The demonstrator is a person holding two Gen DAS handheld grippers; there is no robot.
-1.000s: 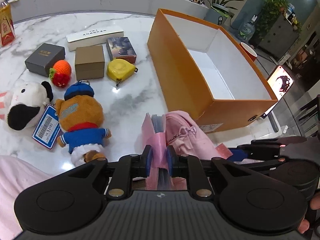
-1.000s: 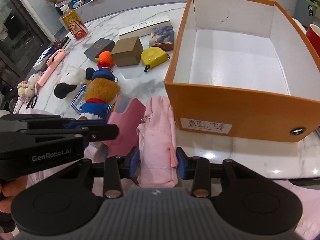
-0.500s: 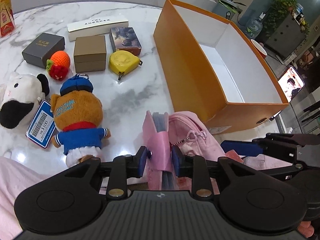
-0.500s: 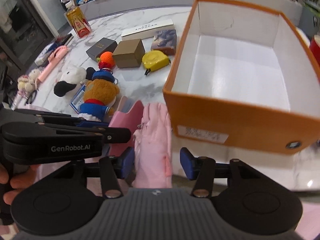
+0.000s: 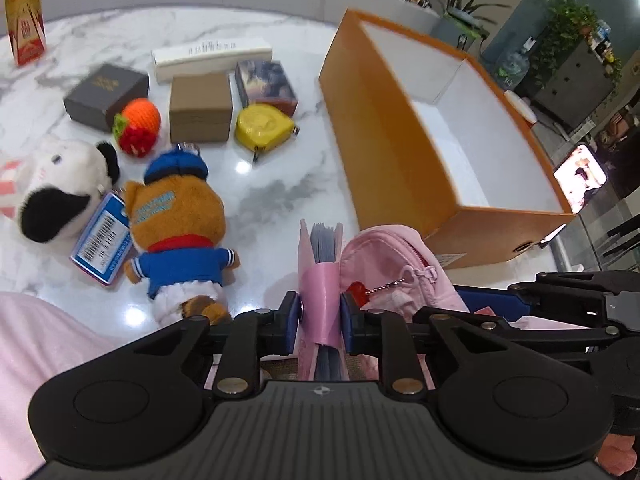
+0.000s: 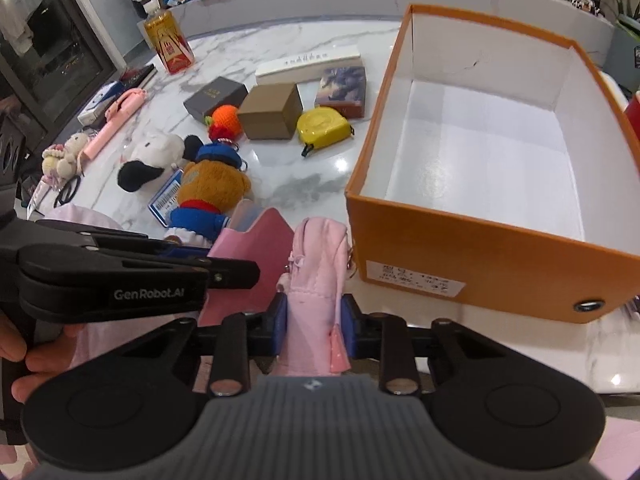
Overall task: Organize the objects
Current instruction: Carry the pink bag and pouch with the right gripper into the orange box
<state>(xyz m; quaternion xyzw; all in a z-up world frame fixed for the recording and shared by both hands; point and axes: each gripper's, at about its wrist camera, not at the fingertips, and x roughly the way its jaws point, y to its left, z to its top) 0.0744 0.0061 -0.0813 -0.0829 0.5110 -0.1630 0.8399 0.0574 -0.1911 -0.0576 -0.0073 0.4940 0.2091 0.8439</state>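
On the marble table (image 6: 280,40), an open orange box (image 6: 480,264) stands at the right. Near its front left corner, the right gripper (image 6: 314,322), jaws just closed, clamps a pink pouch (image 6: 316,264). Beside it, the left gripper (image 5: 320,320), jaws just closed, clamps a pink card holder (image 5: 320,280).

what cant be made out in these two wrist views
- Lower part of the pink card holder, left wrist view: hidden behind the left gripper.
- Lower part of the pink pouch, right wrist view: hidden by the right gripper.
- Print on the long white box, both views: too small and blurred.
- Orange box label: too small.
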